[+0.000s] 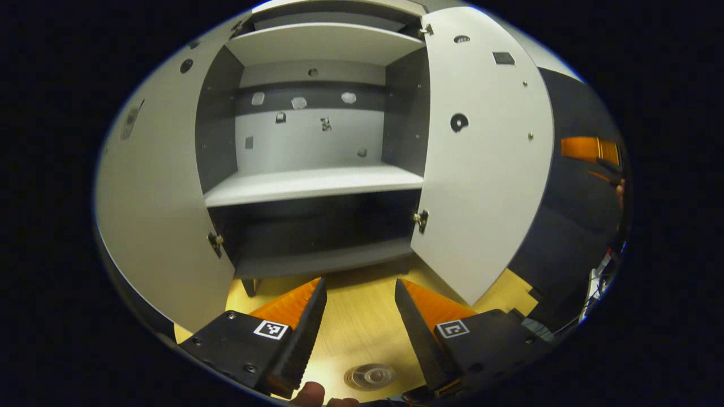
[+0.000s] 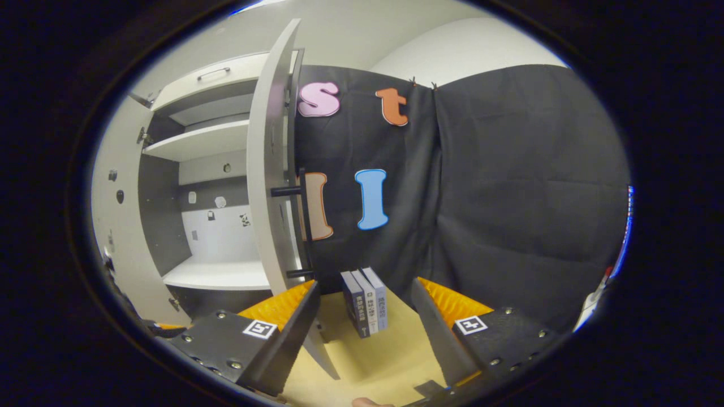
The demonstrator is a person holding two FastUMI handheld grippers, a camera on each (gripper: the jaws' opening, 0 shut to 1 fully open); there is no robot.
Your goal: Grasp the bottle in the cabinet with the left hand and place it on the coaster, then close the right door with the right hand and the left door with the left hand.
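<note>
Both grippers: fingers apart, holding nothing
Right door [image 2: 270, 169]: stiff panel; push near handle [image 2: 305, 220]
Cabinet [image 1: 317, 183]: shelves bare

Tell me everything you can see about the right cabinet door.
The right cabinet door is a flat, pale grey panel, apparently laminated board, swung wide open. Its inner face shows hinges along the cabinet edge, a round dark hole and small fittings. In the right gripper view it stands edge-on, with a dark bar handle on its outer face. Nothing grips it.
</note>
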